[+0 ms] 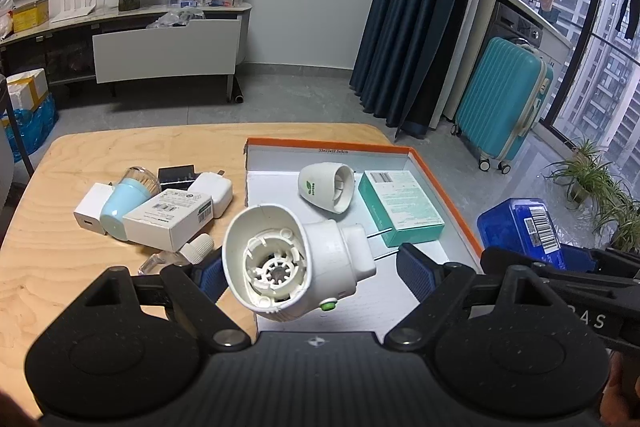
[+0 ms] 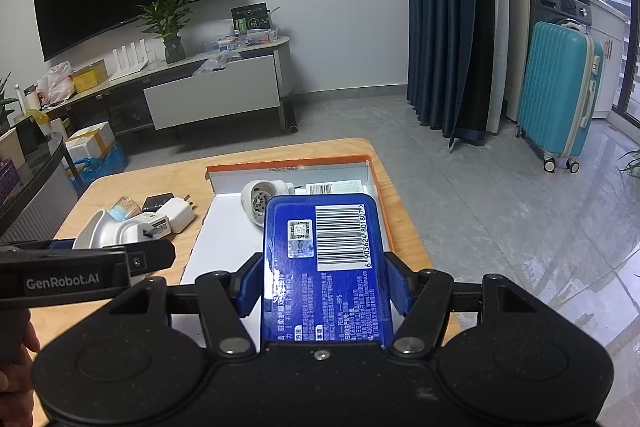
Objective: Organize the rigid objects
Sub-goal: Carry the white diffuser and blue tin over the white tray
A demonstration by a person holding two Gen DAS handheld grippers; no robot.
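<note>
A white plug-in device [image 1: 296,267] with a green button sits between my left gripper's [image 1: 308,267] blue pads, above the near end of an orange-rimmed box lid [image 1: 444,183]. The right pad stands clear of it; contact at the left pad is hidden. My right gripper [image 2: 324,287] is shut on a blue tin [image 2: 324,259] with a barcode, held over the lid's near right side. The tin also shows in the left wrist view [image 1: 520,231]. In the lid lie a second white plug-in device [image 1: 326,187] and a teal box [image 1: 400,205].
On the wooden table [image 1: 60,267] left of the lid lie a white charger [image 1: 92,211], a light blue device [image 1: 128,199], a white carton [image 1: 168,219], a black adapter [image 1: 176,173], another white charger [image 1: 212,193] and a small clear bottle [image 1: 176,255]. A teal suitcase [image 1: 504,103] stands beyond.
</note>
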